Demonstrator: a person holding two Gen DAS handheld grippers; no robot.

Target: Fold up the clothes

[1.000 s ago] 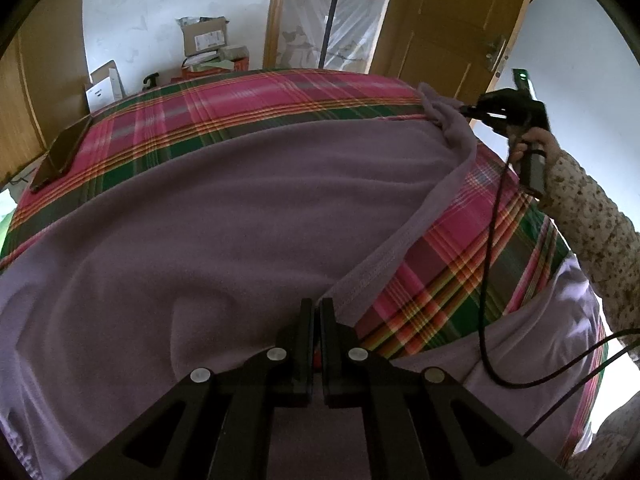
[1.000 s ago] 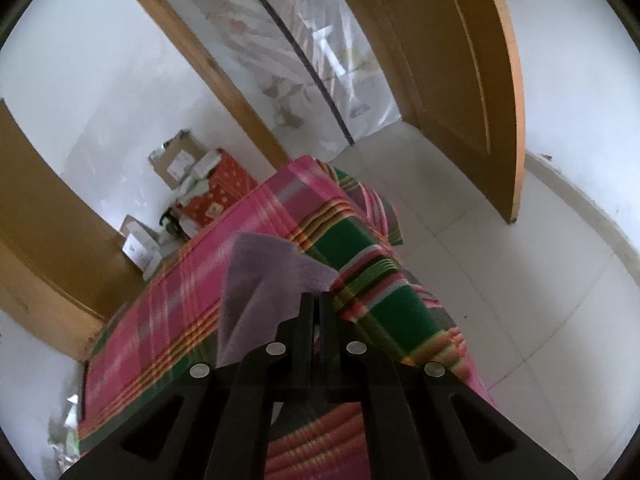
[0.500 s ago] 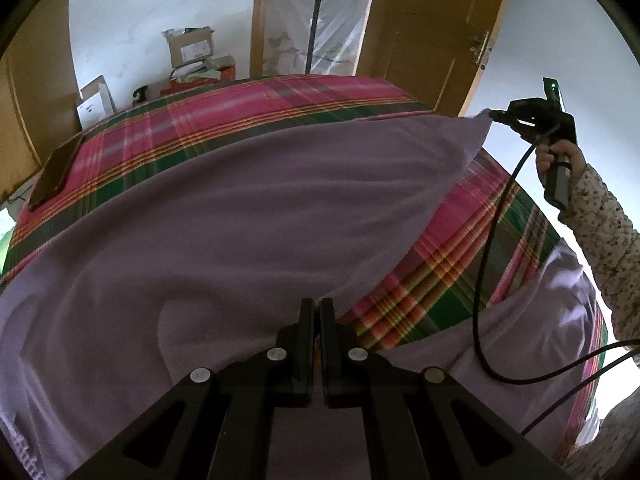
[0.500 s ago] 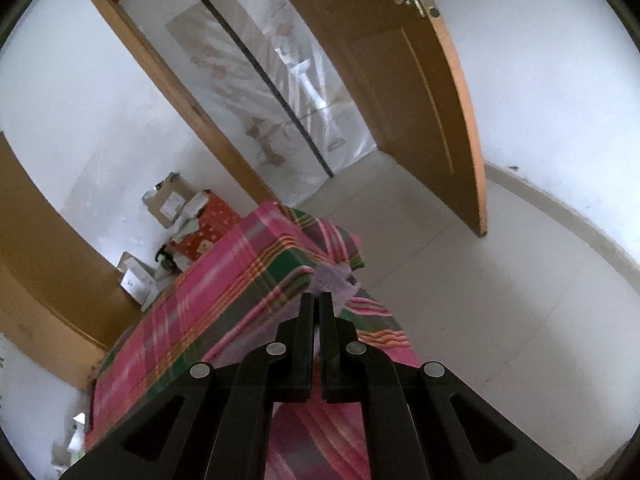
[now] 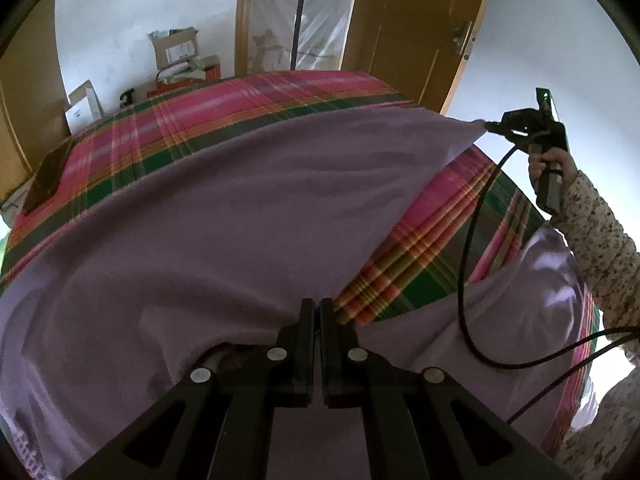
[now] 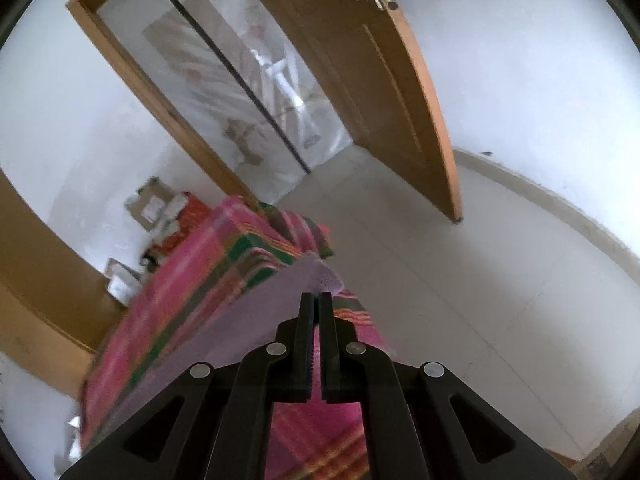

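plaid-covered bed (image 5: 256,120), lilac garment (image 5: 224,232) spread across

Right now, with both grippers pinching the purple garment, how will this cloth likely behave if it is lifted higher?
The purple garment is probably floppy: it sags between the left gripper and the right gripper. It seems light, since one pinched corner holds a long taut edge. It may drag over the plaid cover instead of sliding cleanly.
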